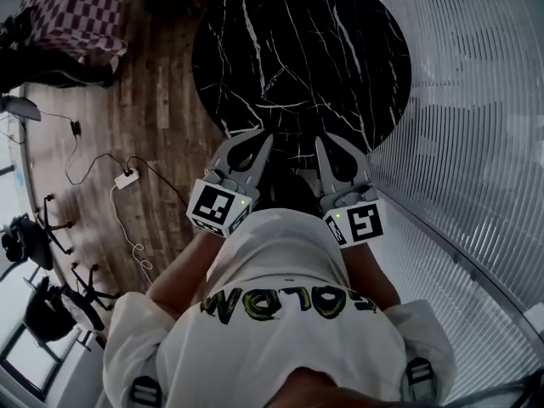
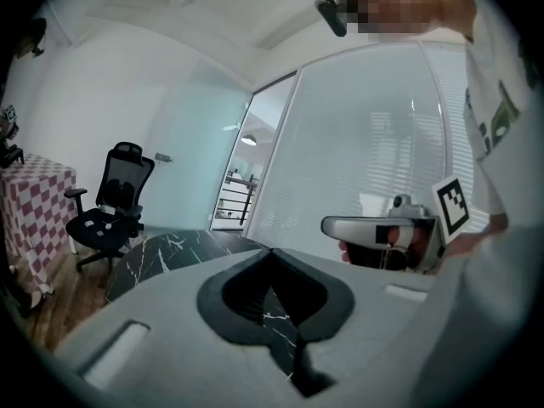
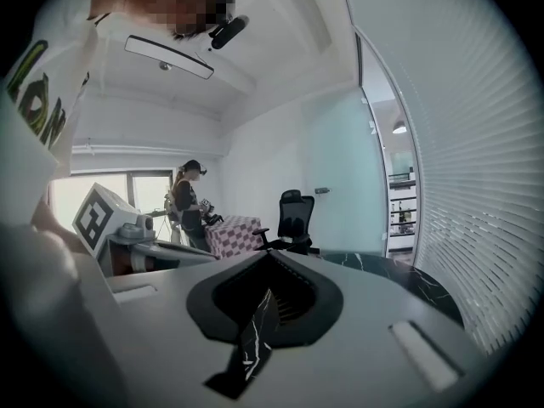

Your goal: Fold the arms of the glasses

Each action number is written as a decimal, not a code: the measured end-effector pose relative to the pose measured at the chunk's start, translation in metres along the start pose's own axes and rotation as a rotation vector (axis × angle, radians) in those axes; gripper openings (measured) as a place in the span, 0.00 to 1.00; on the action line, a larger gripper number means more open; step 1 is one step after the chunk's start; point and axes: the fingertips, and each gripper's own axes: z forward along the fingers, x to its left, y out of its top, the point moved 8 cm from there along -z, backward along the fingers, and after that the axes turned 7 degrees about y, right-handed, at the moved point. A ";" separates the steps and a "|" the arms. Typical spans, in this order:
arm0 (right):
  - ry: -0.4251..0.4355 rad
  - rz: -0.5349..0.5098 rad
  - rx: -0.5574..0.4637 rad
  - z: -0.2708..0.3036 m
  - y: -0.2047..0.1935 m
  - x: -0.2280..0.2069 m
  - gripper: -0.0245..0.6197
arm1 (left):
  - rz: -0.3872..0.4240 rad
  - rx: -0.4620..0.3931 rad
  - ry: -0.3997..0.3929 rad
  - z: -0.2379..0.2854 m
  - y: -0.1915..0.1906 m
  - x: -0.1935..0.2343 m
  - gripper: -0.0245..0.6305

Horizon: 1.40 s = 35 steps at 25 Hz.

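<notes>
My left claw [image 1: 257,139] is closed tight with nothing in it. My right claw [image 1: 328,142] is the same, jaws pressed together and empty. Both 2 hang over the near edge of the round black marble tabletop [image 1: 297,49]. The glasses show in none of my views.

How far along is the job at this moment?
Done: nothing visible; no glasses appear on the black marble table or elsewhere. In hand: nothing; the left tongs and right tongs are both shut and empty, at the table's near edge. Left: the whole folding job.
</notes>
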 end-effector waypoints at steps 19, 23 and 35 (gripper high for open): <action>-0.019 -0.071 0.231 0.081 -0.118 -0.102 0.04 | 0.071 0.241 0.040 0.105 -0.110 0.095 0.09; -0.025 -0.076 0.295 0.099 -0.151 -0.121 0.04 | 0.071 0.275 0.048 0.125 -0.135 0.111 0.09; -0.106 -0.032 0.437 0.129 -0.244 -0.178 0.04 | 0.076 0.351 0.036 0.168 -0.187 0.141 0.12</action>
